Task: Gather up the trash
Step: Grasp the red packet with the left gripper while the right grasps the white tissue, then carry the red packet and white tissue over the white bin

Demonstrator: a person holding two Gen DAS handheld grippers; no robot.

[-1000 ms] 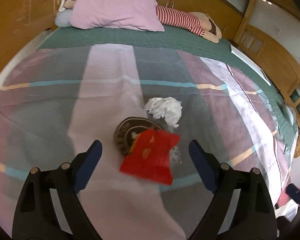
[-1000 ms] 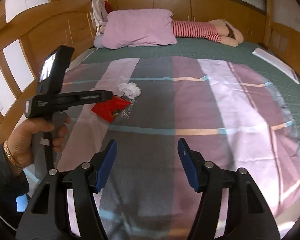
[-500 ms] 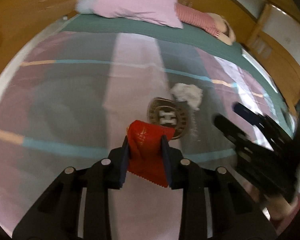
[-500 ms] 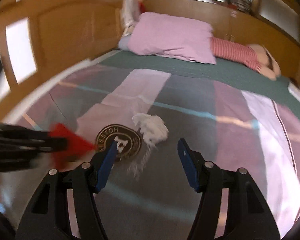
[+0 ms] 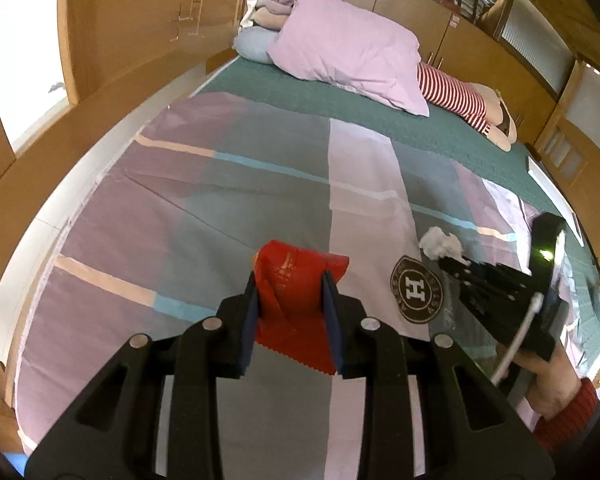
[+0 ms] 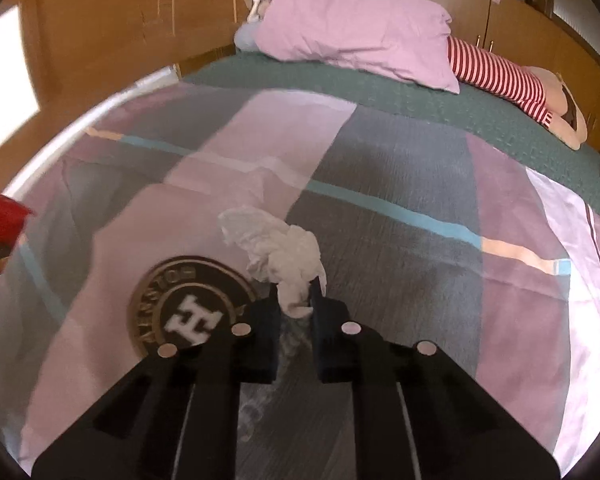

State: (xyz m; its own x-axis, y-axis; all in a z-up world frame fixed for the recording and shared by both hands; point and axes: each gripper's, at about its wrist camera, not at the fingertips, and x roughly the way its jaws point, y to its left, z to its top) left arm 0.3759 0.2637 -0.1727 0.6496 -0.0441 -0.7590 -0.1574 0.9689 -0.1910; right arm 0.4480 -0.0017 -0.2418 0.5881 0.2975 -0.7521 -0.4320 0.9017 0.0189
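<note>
Here my left gripper clamps the red wrapper clear of the bedspread, while my right gripper pinches the crumpled tissue, so both scraps leave together.

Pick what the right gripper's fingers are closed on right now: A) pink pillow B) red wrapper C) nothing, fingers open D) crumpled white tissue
D. In the right wrist view the right gripper pinches the near end of the crumpled white tissue between its fingers; the red wrapper is clamped in the left gripper instead.
</note>
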